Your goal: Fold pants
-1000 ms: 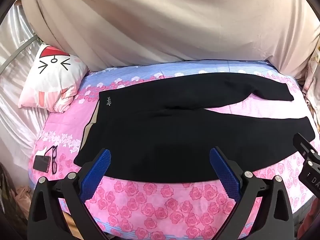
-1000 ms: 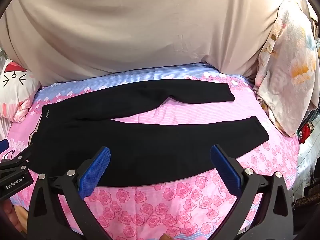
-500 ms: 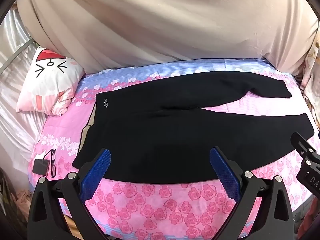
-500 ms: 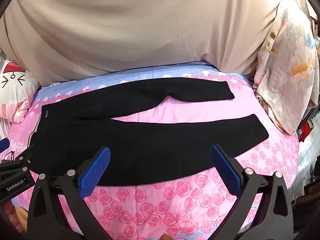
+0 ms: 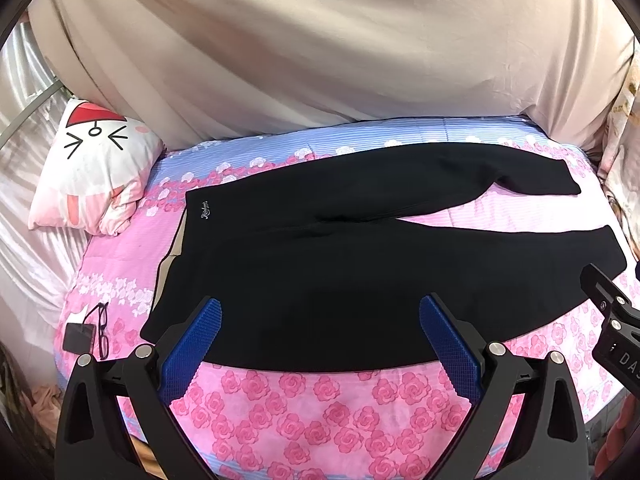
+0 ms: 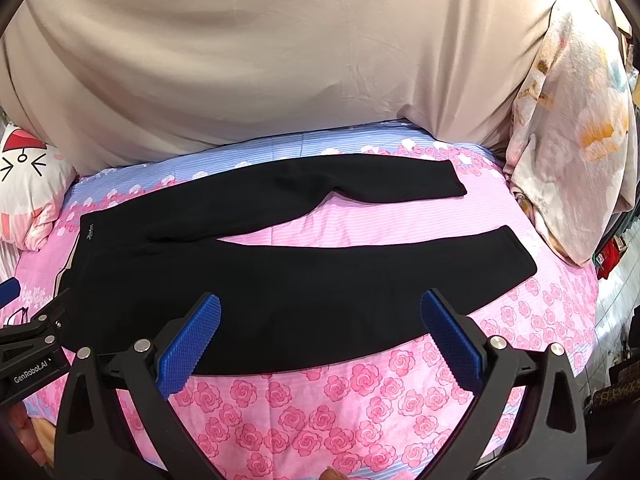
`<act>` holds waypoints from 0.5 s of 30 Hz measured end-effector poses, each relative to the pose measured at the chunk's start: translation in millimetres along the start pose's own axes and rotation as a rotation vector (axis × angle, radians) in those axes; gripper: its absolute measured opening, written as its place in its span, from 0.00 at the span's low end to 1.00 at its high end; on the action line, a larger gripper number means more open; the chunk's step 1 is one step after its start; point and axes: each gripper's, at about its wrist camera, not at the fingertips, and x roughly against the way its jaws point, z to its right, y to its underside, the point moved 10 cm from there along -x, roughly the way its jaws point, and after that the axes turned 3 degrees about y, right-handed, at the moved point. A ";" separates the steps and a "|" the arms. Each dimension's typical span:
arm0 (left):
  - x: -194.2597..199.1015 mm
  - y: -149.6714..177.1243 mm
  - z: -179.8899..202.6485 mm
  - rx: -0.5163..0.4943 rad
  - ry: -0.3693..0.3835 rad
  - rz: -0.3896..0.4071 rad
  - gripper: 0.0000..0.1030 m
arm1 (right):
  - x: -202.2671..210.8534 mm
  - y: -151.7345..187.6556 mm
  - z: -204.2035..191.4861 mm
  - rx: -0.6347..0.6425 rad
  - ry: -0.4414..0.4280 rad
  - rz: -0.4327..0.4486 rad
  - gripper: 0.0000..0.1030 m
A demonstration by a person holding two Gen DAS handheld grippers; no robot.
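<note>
Black pants (image 5: 340, 264) lie flat on a pink rose-print bed sheet (image 5: 320, 408), waistband to the left, two legs spread apart to the right. They also show in the right wrist view (image 6: 300, 280). My left gripper (image 5: 319, 312) is open and empty, hovering above the pants' near edge by the waist and hip part. My right gripper (image 6: 320, 308) is open and empty, above the near leg. The right gripper's body shows at the right edge of the left wrist view (image 5: 612, 320).
A white cat-face pillow (image 5: 92, 168) lies at the bed's far left. Glasses and a small dark object (image 5: 86, 334) lie on the sheet left of the waistband. A floral blanket (image 6: 572, 132) hangs at the right. A beige sheet (image 5: 320, 48) covers the wall behind.
Both views have shifted slightly; the pants sit a little lower and more to the right in the left wrist view. Both grippers stay open. The pants have not moved.
</note>
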 end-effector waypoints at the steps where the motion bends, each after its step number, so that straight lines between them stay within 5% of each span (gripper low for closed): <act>1: -0.3 0.2 0.3 0.000 0.000 0.000 0.95 | -0.3 -0.2 0.5 -0.001 0.000 0.000 0.95; 15: -7.0 -4.0 14.2 -0.014 0.015 -0.007 0.95 | -6.9 -2.6 12.6 -0.010 0.015 -0.009 0.95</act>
